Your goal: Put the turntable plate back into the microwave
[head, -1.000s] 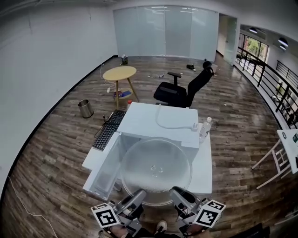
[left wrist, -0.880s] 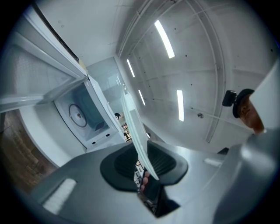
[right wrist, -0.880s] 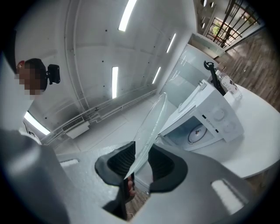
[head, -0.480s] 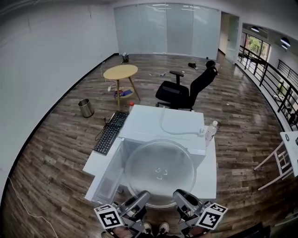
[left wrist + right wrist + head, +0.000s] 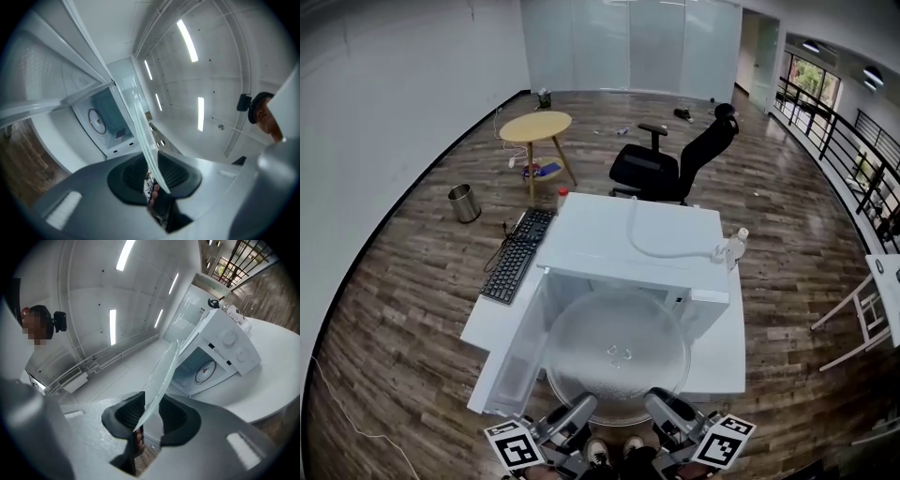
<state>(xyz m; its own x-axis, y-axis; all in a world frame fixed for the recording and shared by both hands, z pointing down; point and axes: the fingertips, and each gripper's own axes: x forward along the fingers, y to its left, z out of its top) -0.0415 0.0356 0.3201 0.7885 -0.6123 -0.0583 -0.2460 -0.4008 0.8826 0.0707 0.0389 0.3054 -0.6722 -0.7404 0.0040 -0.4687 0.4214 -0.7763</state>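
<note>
Wood-plank flooring surrounds a white table (image 5: 719, 352) that carries the microwave (image 5: 628, 246), whose door (image 5: 517, 349) stands swung open on its left side. A keyboard (image 5: 516, 258) lies left of the microwave and a bottle (image 5: 735, 246) stands at its right rear corner; an office chair (image 5: 666, 169) sits behind it. The turntable plate (image 5: 617, 349), clear glass, is held roughly level directly in front of the microwave's open cavity. Its far rim is at the cavity mouth; whether it has crossed the threshold cannot be determined. The left gripper (image 5: 577, 411) pinches the near rim left of centre, pads pressed on the glass edge. The right gripper (image 5: 662, 407) clamps the same rim right of centre in like manner. Both gripper views show the cavity and its roller ring (image 5: 97, 121) straight ahead, beyond the glass. Assessment: the plate extends away from the fingers toward the cavity, and being round it has no long axis to align. Both grippers are equally near, so insertion appears to call for an even forward push with the plate kept level and clear of the door.
</note>
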